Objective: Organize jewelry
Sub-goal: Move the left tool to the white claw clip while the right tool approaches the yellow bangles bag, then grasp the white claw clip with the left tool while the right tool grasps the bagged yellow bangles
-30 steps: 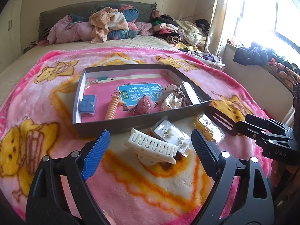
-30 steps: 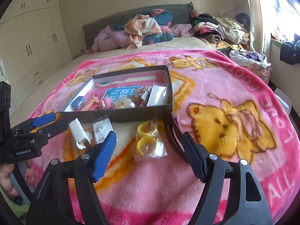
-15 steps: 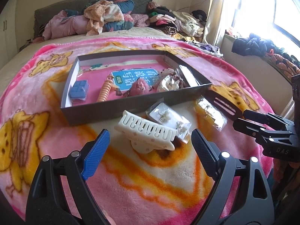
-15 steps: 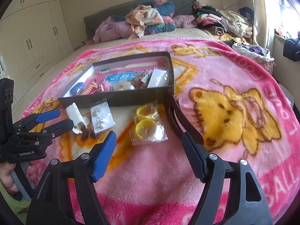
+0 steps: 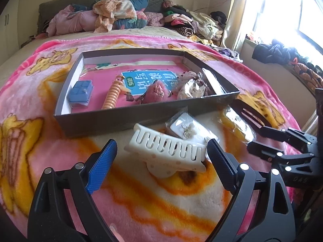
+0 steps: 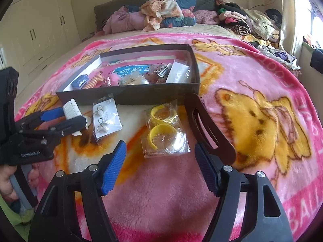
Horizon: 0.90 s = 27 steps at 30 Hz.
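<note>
On the left, our left gripper [image 5: 161, 157] has its jaws spread wide and opening a touch more, with the white claw clip [image 5: 167, 153] lying between them on the pink blanket [image 5: 30, 104]; the pads are not pressing on it. To take it well, we judge we should come down until the pads flank the clip's long toothed body, then close across its narrow width, since the plush pile could let it tip or slide.

Just beyond it lies the bagged earring card [image 5: 185, 127], partly tucked behind the clip, so we keep the right-hand pad clear of its plastic.

Behind both sits the open grey box [image 5: 125, 119], already holding other pieces, the likely destination.

Further right, our right gripper [image 6: 159, 165] is empty and its jaws are closing, with the bag of 2 yellow rings [image 6: 163, 129] just ahead of them, untouched. The black hair clip [image 6: 210, 129] lies right beside the right pad; we should steer around it and pinch the bag flat.
</note>
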Available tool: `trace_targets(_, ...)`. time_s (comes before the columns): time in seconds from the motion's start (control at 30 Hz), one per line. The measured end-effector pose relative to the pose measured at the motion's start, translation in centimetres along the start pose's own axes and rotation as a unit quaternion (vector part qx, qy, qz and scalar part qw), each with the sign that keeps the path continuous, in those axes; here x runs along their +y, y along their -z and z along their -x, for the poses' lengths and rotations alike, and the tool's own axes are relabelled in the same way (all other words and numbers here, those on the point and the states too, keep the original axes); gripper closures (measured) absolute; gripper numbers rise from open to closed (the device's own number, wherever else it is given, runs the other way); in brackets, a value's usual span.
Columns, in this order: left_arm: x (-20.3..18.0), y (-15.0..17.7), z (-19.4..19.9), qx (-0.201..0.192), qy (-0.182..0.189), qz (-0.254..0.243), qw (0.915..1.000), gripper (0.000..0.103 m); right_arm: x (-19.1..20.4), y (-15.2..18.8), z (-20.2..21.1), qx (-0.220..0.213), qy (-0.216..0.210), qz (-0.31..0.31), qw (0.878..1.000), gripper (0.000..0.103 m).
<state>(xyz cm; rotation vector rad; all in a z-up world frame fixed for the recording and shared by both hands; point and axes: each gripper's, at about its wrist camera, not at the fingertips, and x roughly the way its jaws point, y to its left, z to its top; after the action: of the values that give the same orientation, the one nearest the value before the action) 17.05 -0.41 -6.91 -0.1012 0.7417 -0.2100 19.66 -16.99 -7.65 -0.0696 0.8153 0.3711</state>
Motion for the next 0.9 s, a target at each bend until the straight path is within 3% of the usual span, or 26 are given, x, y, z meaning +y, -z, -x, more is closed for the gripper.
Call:
trace_targets(0.33, 0.1, -0.5, -1.3, -0.001, 0.021, 0.001, 0.9998, 0.022, -0.2, -0.8, -2.4, 0.019, 0.012, 0.016, 1.000, 0.048)
trace_targets(0.5, 0.0, -0.6, -1.6, 0.004, 0.031, 0.002, 0.9995, 0.035, 0.0, -1.1, -3.3, 0.025, 0.017, 0.025, 0.999, 0.055)
trace_targets(0.9, -0.2, -0.4, -0.5, -0.003, 0.036, -0.008, 0.9993, 0.035, 0.2, -0.5, -1.5, 0.008, -0.033, -0.008, 0.999, 0.056)
